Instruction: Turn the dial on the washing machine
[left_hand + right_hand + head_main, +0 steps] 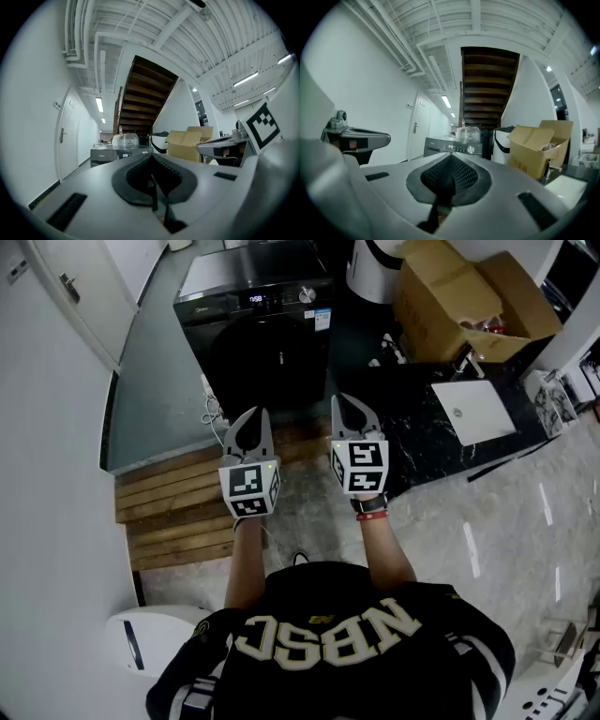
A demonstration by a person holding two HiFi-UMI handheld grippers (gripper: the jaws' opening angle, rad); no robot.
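Observation:
A black washing machine [258, 329] stands ahead of me against the far wall, its lit display and silver dial [306, 296] on the top panel. The dial [470, 149] also shows small in the right gripper view, beyond the jaw tips. My left gripper [249, 426] and right gripper [352, 413] hover side by side well short of the machine, both shut and empty. In the left gripper view the machine [115, 154] sits far off to the left of the jaws.
Wooden planks [178, 502] lie on the floor left of me. A black marble counter [441, 437] with a white board [473, 411] runs to the right, with open cardboard boxes [464, 296] behind it. A white door [70, 292] is on the left wall.

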